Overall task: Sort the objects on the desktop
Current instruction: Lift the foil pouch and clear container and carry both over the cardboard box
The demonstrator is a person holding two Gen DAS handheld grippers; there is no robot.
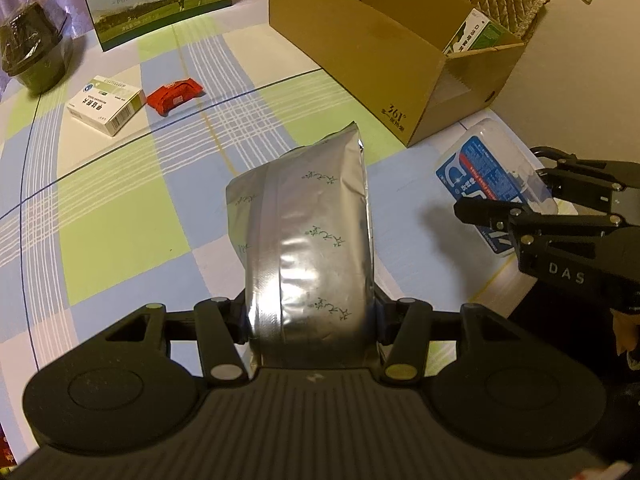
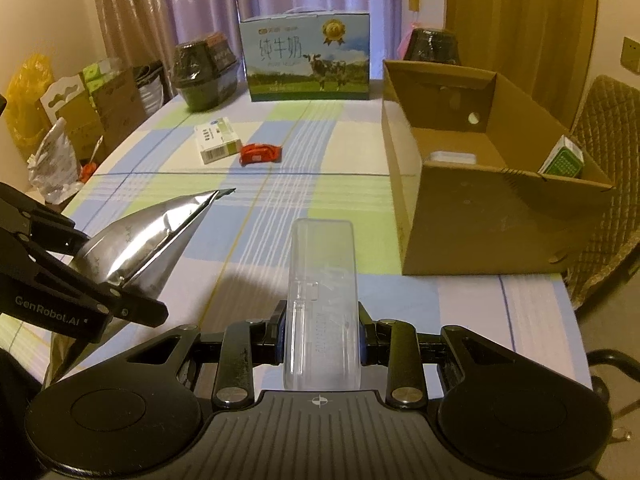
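My left gripper (image 1: 310, 318) is shut on a silver foil pouch (image 1: 304, 232), which stands up between its fingers above the checked tablecloth (image 1: 120, 208). In the right wrist view the same pouch (image 2: 148, 236) shows at the left, in the left gripper (image 2: 116, 276). A clear plastic case (image 2: 322, 300) sticks forward from my right gripper (image 2: 322, 326), which is shut on it. Its blue label (image 1: 476, 176) shows in the left wrist view, beside the right gripper (image 1: 516, 192). An open cardboard box (image 2: 460, 216) stands ahead to the right, with a green-white carton (image 2: 562, 158) inside.
A white medicine box (image 2: 218, 140) and a red packet (image 2: 260, 153) lie mid-table. At the far edge stand a milk gift carton (image 2: 308, 60) and two dark wrapped bowls (image 2: 204, 72) (image 2: 432, 46). A quilted chair (image 2: 608, 184) is beyond the box, bags and cartons (image 2: 80, 120) off the left edge.
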